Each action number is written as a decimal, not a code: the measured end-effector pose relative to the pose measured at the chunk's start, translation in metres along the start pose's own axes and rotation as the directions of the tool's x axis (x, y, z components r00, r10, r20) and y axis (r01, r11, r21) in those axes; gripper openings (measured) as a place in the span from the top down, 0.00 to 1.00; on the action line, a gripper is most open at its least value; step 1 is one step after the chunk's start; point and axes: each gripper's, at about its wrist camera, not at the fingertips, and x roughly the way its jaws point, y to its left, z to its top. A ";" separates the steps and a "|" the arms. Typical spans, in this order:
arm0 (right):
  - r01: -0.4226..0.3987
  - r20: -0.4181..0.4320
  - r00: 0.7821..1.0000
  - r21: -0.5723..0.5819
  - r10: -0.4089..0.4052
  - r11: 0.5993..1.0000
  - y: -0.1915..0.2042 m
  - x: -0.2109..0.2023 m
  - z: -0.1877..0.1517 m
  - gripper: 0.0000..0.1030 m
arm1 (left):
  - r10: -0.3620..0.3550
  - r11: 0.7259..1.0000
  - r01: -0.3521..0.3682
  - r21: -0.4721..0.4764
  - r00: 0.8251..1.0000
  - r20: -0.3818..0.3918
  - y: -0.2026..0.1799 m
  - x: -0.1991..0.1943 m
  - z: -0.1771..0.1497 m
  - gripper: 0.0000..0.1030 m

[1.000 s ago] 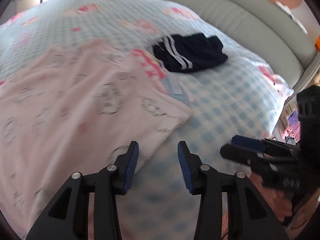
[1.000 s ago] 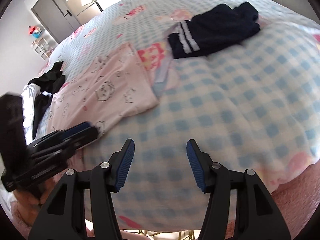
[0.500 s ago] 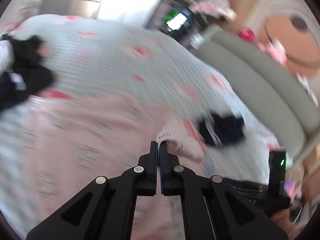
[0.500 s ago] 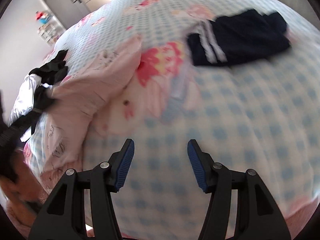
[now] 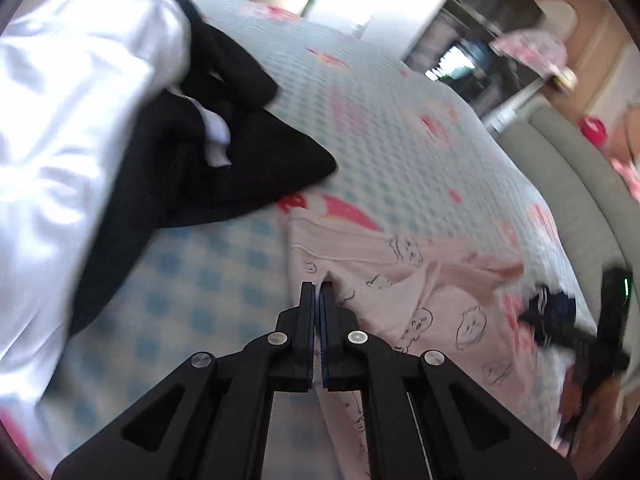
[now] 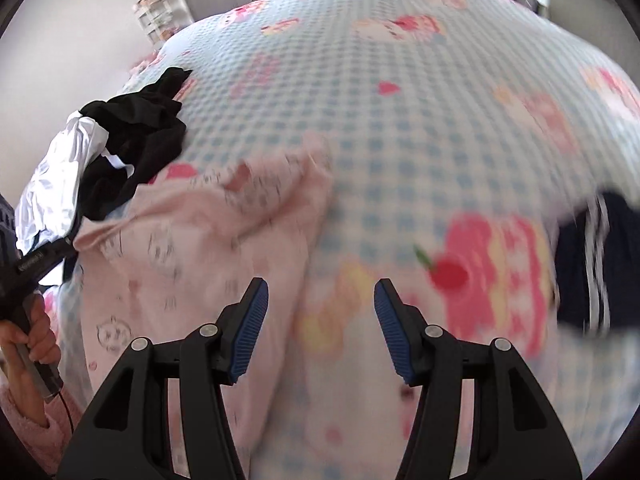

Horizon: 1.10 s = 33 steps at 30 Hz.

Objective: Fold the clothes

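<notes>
A: We log the left gripper (image 5: 319, 300) with its fingers pressed together on an edge of the pink garment (image 5: 436, 312); the cloth comes out just past the tips.

B: Agreed. The right gripper (image 6: 320, 320) has its blue pads well apart and holds nothing; it hangs above the near part of the same garment (image 6: 192, 248).

A: Where does the garment lie?

B: On the bed (image 6: 400, 100), over the blue checked cover, toward the near left in the right wrist view. Its long axis runs from the near side up to the far right there, and the far end is bunched and lifted. Blur hides the exact outline, so we cannot tell which end is the neck.

A: To its far left we note a black garment (image 5: 224, 168) touching a white garment (image 5: 72, 120), in a heap. A dark navy striped garment (image 6: 592, 264) lies at the right, apart from the pink one.
</notes>
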 end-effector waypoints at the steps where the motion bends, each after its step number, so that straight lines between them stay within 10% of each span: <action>1: 0.018 -0.006 1.000 -0.023 -0.018 1.000 0.003 0.008 0.010 0.45 | -0.009 1.000 0.009 0.019 1.000 -0.011 -0.001 0.005 0.000 0.98; 5: 0.067 -0.064 0.995 -0.129 -0.076 0.989 0.010 0.050 0.041 0.45 | -0.045 0.996 0.045 0.078 0.999 -0.003 -0.009 0.013 -0.005 0.95; 8: -0.052 -0.145 0.989 -0.148 0.030 0.988 0.015 0.079 0.052 0.46 | -0.003 0.992 0.001 0.129 1.000 0.013 -0.013 0.017 0.009 0.95; 14: 0.052 -0.026 0.998 0.048 -0.051 0.997 -0.016 0.077 0.072 0.51 | 0.066 0.995 -0.070 0.071 0.996 0.054 0.002 0.017 0.054 0.93; 17: 0.077 0.014 0.997 0.060 -0.078 0.995 -0.020 0.071 0.075 0.50 | 0.003 1.000 -0.003 0.000 1.000 0.001 0.021 0.022 0.051 0.60; 26: -0.026 -0.018 1.000 -0.169 0.023 0.985 0.012 0.087 0.081 0.37 | -0.090 0.986 0.086 0.144 0.996 0.018 0.008 0.017 0.025 0.53; 29: -0.041 -0.118 0.993 -0.226 0.015 0.973 0.018 0.116 0.076 0.69 | -0.089 0.987 0.087 0.137 0.996 0.013 0.014 0.018 0.026 0.53; 33: -0.031 -0.033 0.999 -0.159 0.026 0.987 0.009 0.101 0.071 0.82 | -0.113 0.981 0.107 0.162 0.993 0.027 0.016 0.013 0.026 0.53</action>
